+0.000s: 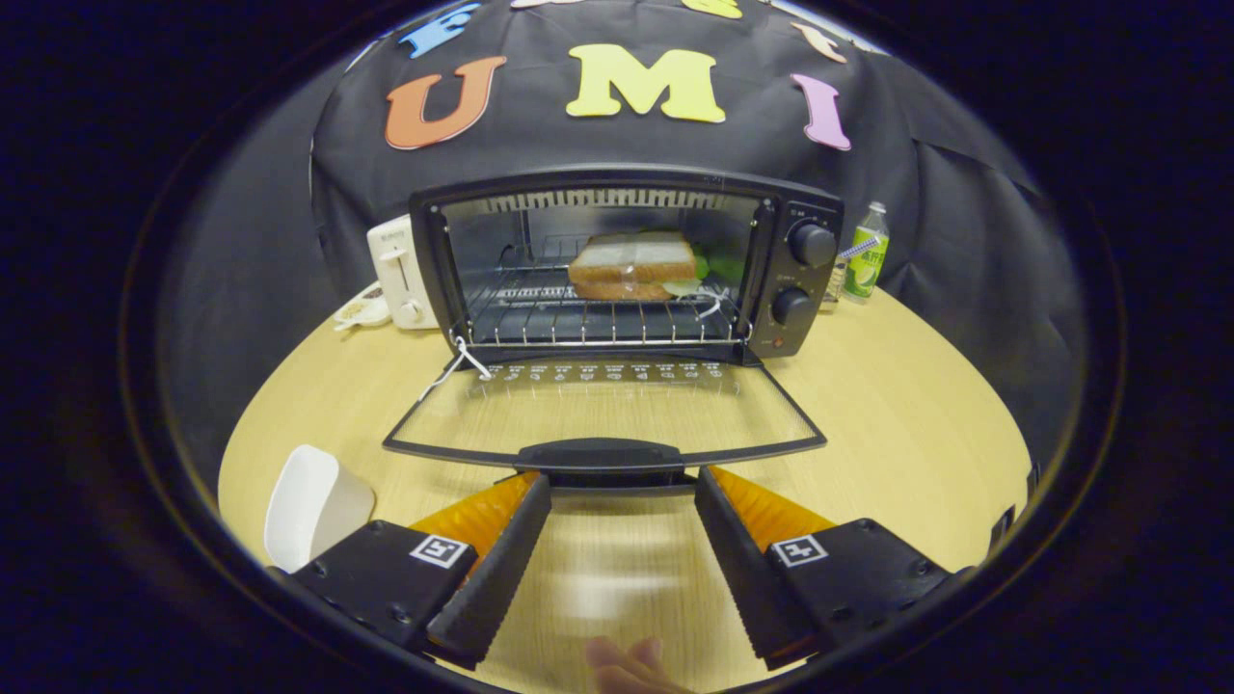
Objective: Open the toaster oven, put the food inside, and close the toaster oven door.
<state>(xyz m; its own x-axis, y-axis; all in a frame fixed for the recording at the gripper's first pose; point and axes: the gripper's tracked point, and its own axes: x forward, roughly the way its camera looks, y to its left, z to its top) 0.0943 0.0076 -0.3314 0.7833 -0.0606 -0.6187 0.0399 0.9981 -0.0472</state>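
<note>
1. Gripper view: gripper [622, 479] spread wide, tips just at the handle [600, 454] of the lowered oven door [598, 410], gripping nothing.
2. Sandwich [631, 263] sits on the rack [598, 313] inside the open toaster oven [627, 265], far on the table [897, 405].
3. White cup [313, 503] near left.

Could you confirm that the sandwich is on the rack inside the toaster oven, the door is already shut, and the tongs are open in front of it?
Not quite: the gripper view shows the door folded down open. The sandwich is on the rack and the tongs are open.
</note>
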